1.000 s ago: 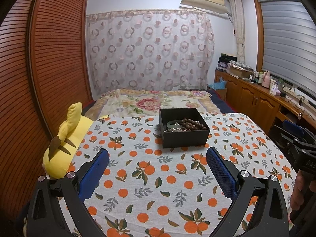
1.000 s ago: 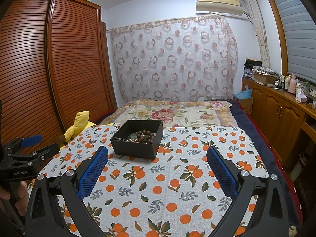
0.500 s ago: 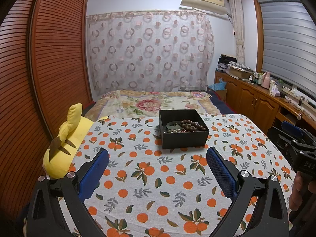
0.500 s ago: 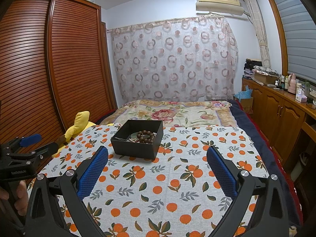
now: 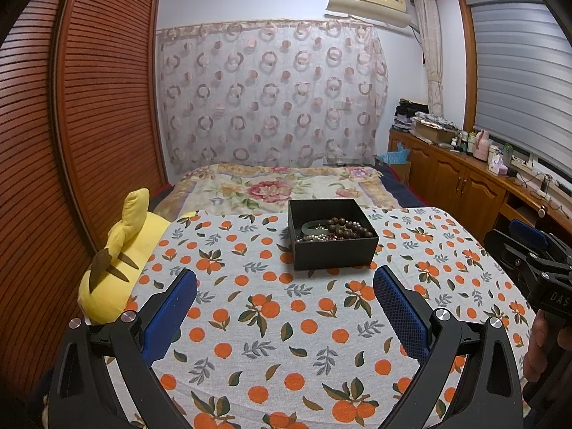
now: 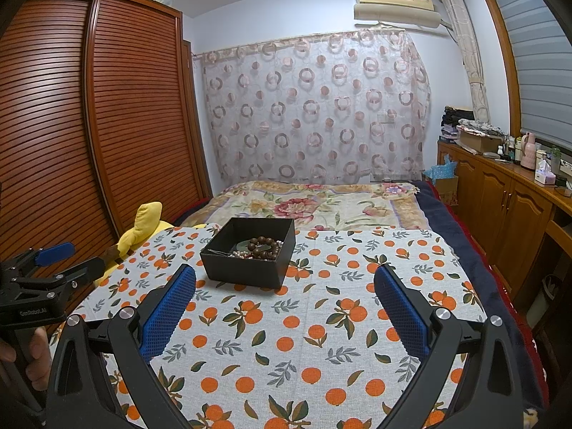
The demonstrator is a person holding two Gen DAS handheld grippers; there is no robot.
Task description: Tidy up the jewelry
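Note:
A black open box [image 5: 336, 254] [image 6: 246, 268] stands on the orange-print cloth [image 5: 286, 332] [image 6: 296, 339]. Inside lie a dark wooden bead bracelet [image 5: 348, 228] [image 6: 264, 245], a pale green bangle [image 5: 314, 229] and small pearl-like beads [image 5: 314, 237]. My left gripper [image 5: 285, 302] is open, well short of the box, with nothing between its blue pads. My right gripper [image 6: 285, 302] is open too, nearer than the box and to its right. Each gripper shows at the edge of the other's view, held by a hand [image 5: 540, 350] [image 6: 35, 350].
A yellow plush toy [image 5: 118, 261] [image 6: 139, 232] lies at the cloth's left edge beside the brown slatted wardrobe [image 6: 71, 143]. A floral bedspread [image 5: 282, 189] lies beyond the box. Wooden cabinets [image 6: 507, 200] with bottles run along the right wall.
Both views have shifted only slightly; the box sits a touch lower and nearer in the left wrist view. Both grippers stay open.

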